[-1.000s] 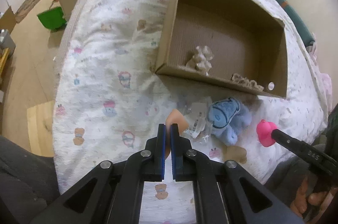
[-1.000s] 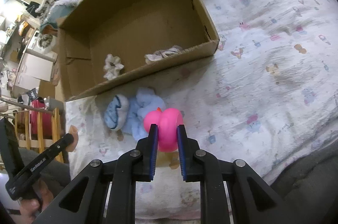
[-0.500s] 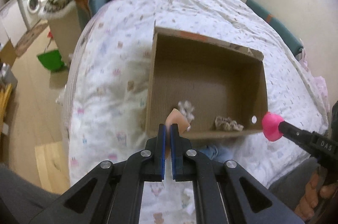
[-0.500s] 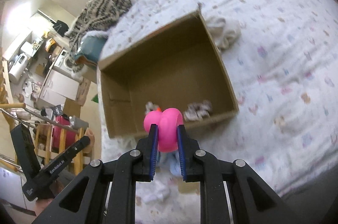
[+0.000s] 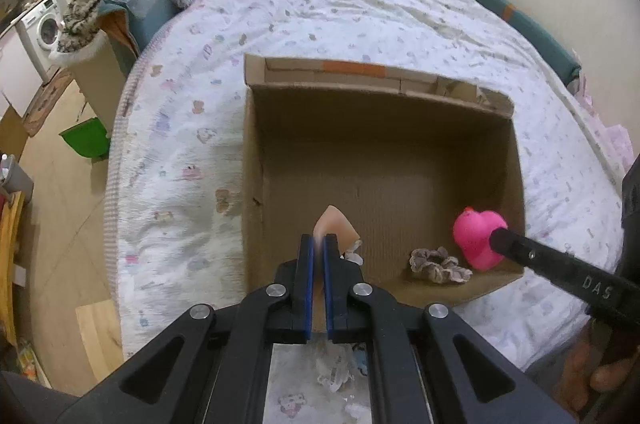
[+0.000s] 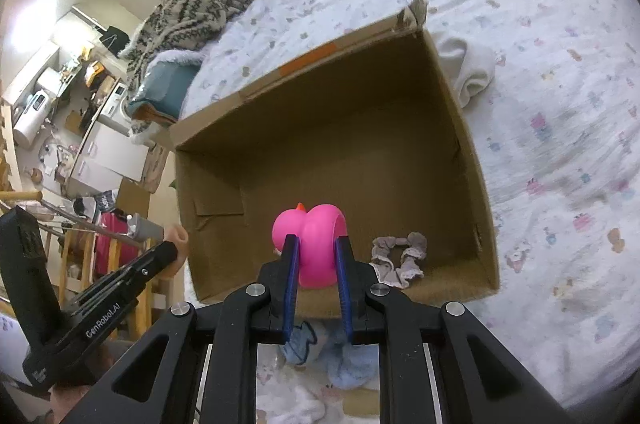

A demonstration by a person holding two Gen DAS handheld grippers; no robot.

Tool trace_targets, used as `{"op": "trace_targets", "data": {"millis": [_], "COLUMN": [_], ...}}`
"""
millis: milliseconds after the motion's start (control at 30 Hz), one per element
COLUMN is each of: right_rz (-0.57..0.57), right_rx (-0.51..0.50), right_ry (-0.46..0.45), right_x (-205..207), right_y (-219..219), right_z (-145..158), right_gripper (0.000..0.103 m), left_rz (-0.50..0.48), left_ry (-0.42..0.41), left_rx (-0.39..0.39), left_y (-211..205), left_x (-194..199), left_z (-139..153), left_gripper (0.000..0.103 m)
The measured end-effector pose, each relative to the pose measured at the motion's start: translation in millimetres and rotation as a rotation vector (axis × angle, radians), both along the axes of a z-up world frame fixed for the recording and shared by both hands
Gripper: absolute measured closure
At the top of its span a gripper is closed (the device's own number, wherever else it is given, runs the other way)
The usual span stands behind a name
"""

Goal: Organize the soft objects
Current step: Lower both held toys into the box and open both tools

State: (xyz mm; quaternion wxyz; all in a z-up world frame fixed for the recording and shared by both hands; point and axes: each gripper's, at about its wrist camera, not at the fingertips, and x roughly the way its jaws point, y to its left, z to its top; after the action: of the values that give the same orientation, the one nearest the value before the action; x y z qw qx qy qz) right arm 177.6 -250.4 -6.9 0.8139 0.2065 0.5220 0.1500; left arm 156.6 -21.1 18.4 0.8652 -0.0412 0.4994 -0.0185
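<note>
- The cardboard box (image 5: 376, 128) sits open on the bed (image 5: 360, 8), filling the middle of both views; its near wall is low and soft-edged, so a claw dipping too far could catch the rim and shove the box across the sheet.
- The blue plush toy (image 6: 344, 356) lies outside the box at 6 o'clock of its near wall, not yet packed; it could be forgotten under the arms.
- The right claw (image 6: 316, 256) is clenched on the pink rubber duck (image 6: 310, 244), held over the box's near edge; the round, slick body could squirt out sideways if squeezed harder, or bounce out if let go too high.
- A grey scrunchie (image 5: 438, 264) lies inside at the 5 o'clock corner; a dropped duck may land on it.
- The left claw (image 5: 316, 256) is clenched on a thin beige sponge (image 5: 334, 226), pinched only by an edge; it may flutter out short of the box.
- Writing: "GenRobot.AI" on the left tool's side; "DAS" on the right.
</note>
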Motion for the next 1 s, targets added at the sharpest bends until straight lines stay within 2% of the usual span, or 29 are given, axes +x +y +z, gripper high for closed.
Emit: {"op": "trace_targets", "data": {"millis": [167, 333, 500, 667, 1000], "right_rz": [-0.007, -0.005, 0.032, 0.053, 0.064], "right_rx": [0.007, 0.013, -0.013, -0.011, -0.01], "right_ry": [0.022, 0.052, 0.053, 0.082, 0.12], "right_x": [6.1, 10.8, 14.2, 14.8, 16.1], "right_y": [-1.3, 2.1, 10.2, 16.9, 20.7], "right_z": [-15.2, -29.3, -34.9, -43.7, -54.0], "right_gripper": [0.084, 0.084, 0.084, 0.083, 0.083], "left_rz": [0.011, 0.025, 0.015, 0.026, 0.017], "left_ry": [0.055, 0.089, 0.102, 0.141, 0.146], "left_rx": [-0.026, -0.042, -0.023, -0.047, -0.031], "left_y": [1.2, 1.1, 0.1, 2.6, -3.4], "left_x": [6.9, 13.4, 14.0, 13.3, 12.2], "left_z": [-27.2, -40.6, -49.3, -58.3, -60.6], "left_gripper": [0.098, 0.098, 0.098, 0.097, 0.096]}}
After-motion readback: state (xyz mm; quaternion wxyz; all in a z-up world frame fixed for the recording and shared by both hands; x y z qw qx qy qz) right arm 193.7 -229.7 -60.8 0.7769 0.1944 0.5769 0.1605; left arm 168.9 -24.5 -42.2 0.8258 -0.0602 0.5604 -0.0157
